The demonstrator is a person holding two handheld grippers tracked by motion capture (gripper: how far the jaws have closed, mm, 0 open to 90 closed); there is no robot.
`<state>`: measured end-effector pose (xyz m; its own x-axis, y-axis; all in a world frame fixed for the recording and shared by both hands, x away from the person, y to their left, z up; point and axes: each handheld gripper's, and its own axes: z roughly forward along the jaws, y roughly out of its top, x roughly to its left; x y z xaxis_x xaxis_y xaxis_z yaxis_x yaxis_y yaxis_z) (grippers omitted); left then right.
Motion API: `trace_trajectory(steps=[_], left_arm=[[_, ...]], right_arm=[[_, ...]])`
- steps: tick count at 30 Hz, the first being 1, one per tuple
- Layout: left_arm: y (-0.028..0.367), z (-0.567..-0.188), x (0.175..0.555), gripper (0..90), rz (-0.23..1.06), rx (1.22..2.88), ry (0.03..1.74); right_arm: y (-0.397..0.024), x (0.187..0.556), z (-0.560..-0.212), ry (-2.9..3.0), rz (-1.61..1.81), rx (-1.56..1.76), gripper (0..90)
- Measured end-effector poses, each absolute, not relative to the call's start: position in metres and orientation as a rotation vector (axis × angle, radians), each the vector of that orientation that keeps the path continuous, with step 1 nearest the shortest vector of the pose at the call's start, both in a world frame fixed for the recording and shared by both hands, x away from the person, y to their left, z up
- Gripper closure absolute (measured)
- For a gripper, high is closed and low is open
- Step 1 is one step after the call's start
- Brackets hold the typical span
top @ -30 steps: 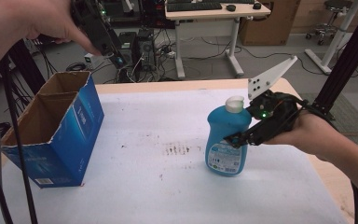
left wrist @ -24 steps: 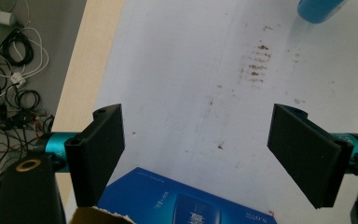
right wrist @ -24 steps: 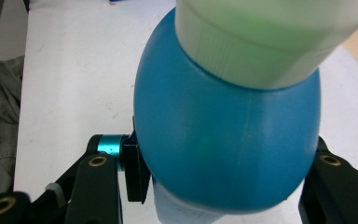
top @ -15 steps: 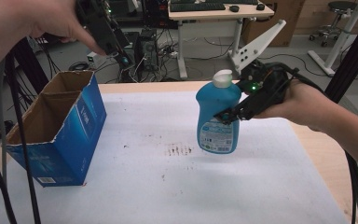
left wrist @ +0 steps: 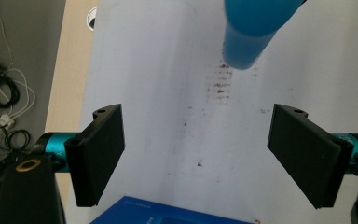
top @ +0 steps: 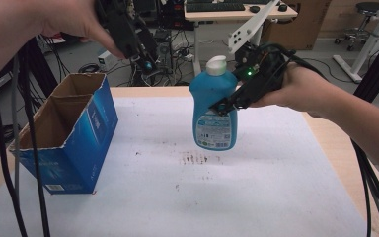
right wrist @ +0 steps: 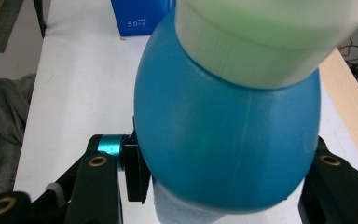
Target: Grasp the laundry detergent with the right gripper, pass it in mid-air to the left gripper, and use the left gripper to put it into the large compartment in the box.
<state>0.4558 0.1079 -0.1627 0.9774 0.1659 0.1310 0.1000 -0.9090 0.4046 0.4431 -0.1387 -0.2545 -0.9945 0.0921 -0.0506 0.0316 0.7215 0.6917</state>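
Note:
A blue dish-soap bottle (top: 213, 108) with a white cap hangs above the white table cover, lifted clear of it. My right gripper (top: 237, 96) is shut on the bottle's upper body; up close the bottle (right wrist: 228, 140) sits between the black jaws. My left gripper (top: 128, 29) is held high at the back left, above the open blue cardboard box (top: 64, 133). Its jaws stand wide apart with nothing between them (left wrist: 198, 154), looking down on the bottle's base (left wrist: 247, 42) and the box's edge (left wrist: 168, 214).
The white table cover (top: 227, 197) carries a patch of dark smudges (top: 195, 159) under the bottle. Cables hang down at the left (top: 15, 148) and the right (top: 375, 182). Desks and a chair stand beyond the table's far edge.
My right gripper has lifted the bottle off the table and carried it up and to the left. My left gripper has stayed raised above the box.

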Motion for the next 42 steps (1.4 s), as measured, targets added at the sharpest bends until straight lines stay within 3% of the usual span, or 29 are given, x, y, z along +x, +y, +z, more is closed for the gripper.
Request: trace_trajectory(steps=[24, 42], left_arm=[[0.060, -0.170, 0.438, 18.9, 0.137, 2.745, -0.010], [0.045, -0.177, 0.437, 19.4, 0.113, 2.733, -0.012]], right_arm=[[-0.108, 0.438, -0.245, 2.835, 1.187, -0.010, 45.1], [-0.110, 0.434, -0.240, 2.826, 1.209, -0.031, 45.1]])
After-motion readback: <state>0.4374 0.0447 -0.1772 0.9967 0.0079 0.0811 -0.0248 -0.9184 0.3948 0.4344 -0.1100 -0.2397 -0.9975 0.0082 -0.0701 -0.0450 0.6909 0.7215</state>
